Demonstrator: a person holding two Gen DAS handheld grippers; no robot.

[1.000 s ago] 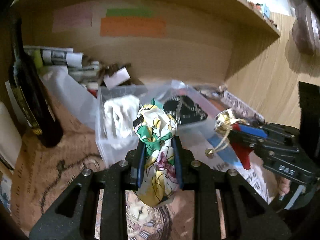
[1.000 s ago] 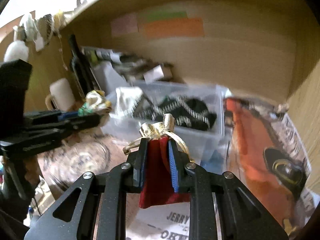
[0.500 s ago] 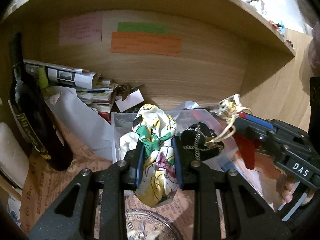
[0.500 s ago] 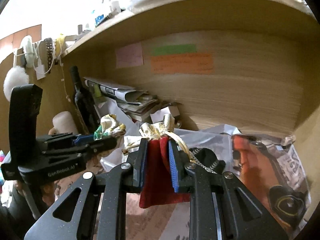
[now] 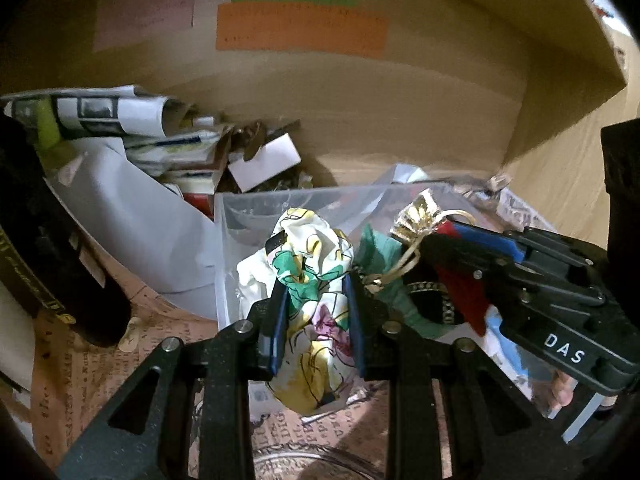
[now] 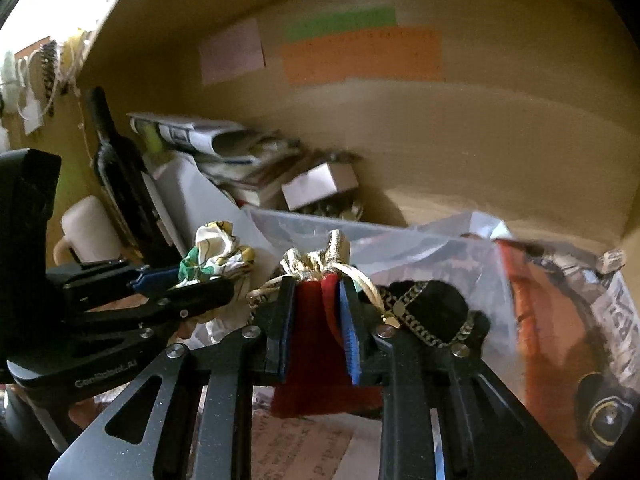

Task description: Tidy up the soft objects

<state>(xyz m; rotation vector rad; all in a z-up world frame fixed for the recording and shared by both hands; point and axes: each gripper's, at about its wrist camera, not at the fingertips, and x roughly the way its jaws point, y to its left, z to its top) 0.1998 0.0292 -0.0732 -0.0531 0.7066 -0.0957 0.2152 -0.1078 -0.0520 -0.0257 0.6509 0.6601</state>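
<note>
My left gripper (image 5: 316,292) is shut on a crumpled floral cloth (image 5: 312,280), white with green, pink and yellow, held over the near edge of a clear plastic bin (image 5: 256,208). It also shows in the right wrist view (image 6: 216,252). My right gripper (image 6: 318,300) is shut on a red velvet pouch (image 6: 316,344) with a gold drawstring top (image 6: 316,258), held just before the bin (image 6: 304,224). In the bin lie a white cloth (image 5: 250,280), a green cloth (image 5: 380,256) and a black item with a gold chain (image 6: 432,304).
A dark wine bottle (image 5: 48,248) stands at the left, beside a white mug (image 6: 86,228). Rolled newspapers (image 5: 104,114) and a small white box (image 5: 264,160) are stacked behind the bin. An orange packet (image 6: 552,320) lies right of it. Coloured notes (image 5: 300,32) are stuck on the wooden back wall.
Both grippers have moved forward and down toward the bin, still holding their items. The bin and the back wall look closer and the view is darker.
</note>
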